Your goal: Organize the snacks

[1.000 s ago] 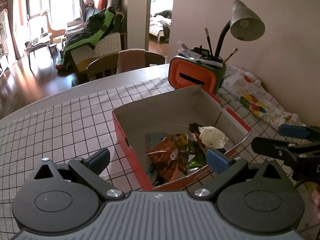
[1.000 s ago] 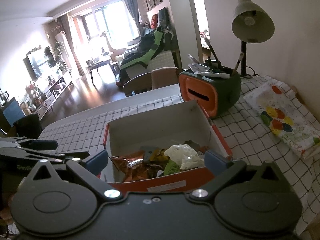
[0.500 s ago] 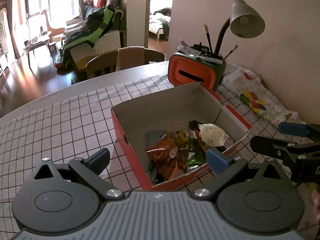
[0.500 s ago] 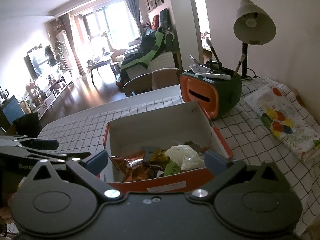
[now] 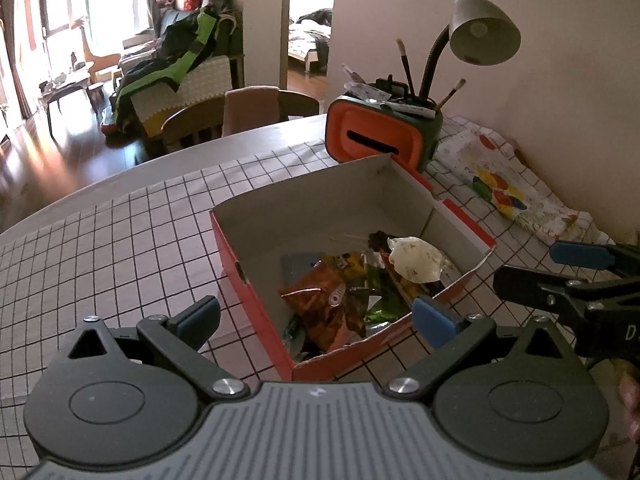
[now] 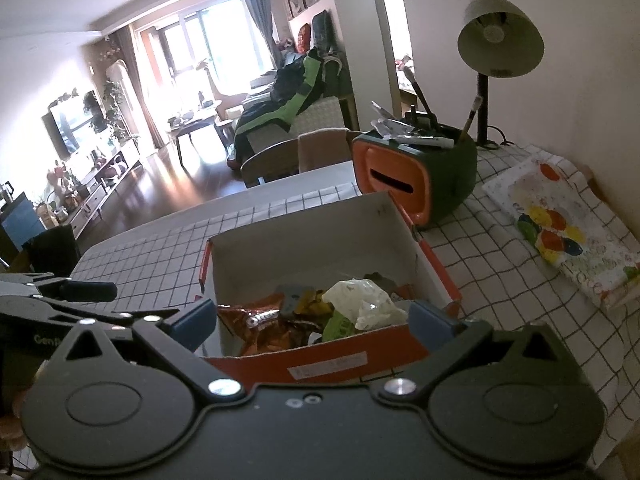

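Hovering wide open and empty, the left tool (image 5: 316,316) and right tool (image 6: 312,320) flank an orange cardboard box (image 5: 256,292) of crinkly snack packets (image 5: 332,300) on the checked-cloth surface (image 5: 120,248).

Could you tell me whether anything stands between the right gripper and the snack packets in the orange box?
Only the box's near wall: the open right gripper sits just outside it, the snack packets piled behind.

Left gripper (image 5: 316,316): fingers (image 5: 199,317) spread wide, nothing between them. Right gripper (image 6: 313,317): fingers (image 6: 431,323) likewise spread, empty. Both held side by side, level, pointing forward.
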